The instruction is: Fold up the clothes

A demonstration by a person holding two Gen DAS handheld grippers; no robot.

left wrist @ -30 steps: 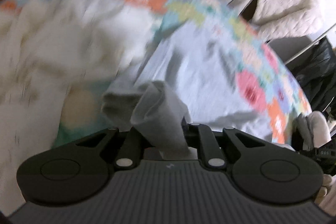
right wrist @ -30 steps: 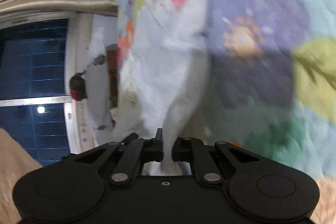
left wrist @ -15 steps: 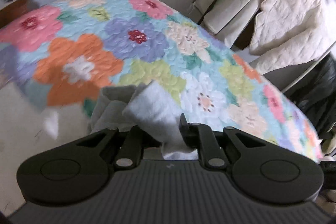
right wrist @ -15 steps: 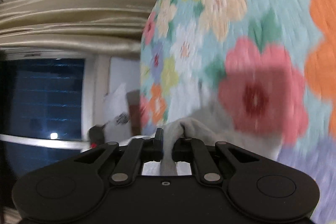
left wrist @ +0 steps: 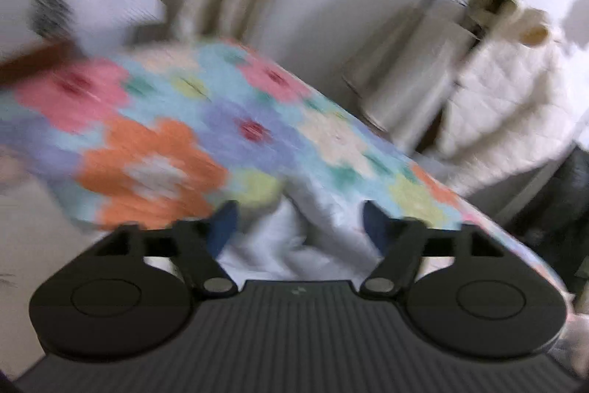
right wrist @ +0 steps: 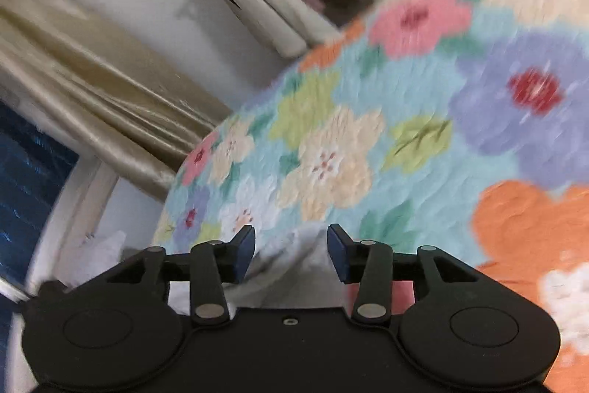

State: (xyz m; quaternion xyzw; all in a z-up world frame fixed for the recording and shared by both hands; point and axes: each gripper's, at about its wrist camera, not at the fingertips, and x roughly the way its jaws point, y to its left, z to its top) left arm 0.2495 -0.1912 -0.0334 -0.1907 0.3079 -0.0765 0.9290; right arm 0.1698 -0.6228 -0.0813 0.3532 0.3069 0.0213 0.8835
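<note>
- My left gripper [left wrist: 298, 227] has just been opening. Its jaws now stand wide apart, and the pale grey cloth [left wrist: 294, 242] lies loose between them, at 6 o'clock in the left view. The pads do not press on it.
- The flower quilt [left wrist: 154, 142] fills the left view from 9 o'clock to 3 o'clock. The cloth rests on it, I think.
- A white puffy coat [left wrist: 508, 105] hangs at 2 o'clock, well apart from the cloth.
- My right gripper [right wrist: 291, 247] has just been opening too. Its jaws stand partly apart, and the same grey cloth [right wrist: 294, 267] sits between them at 6 o'clock in the right view, let go.
- A shiny curtain [right wrist: 92, 91] hangs at 10 o'clock in the right view.
- To do this step well, I should pull both grippers straight back, so no finger drags the fold out of shape.
- Then I should look whether the edges line up before I grab again.
</note>
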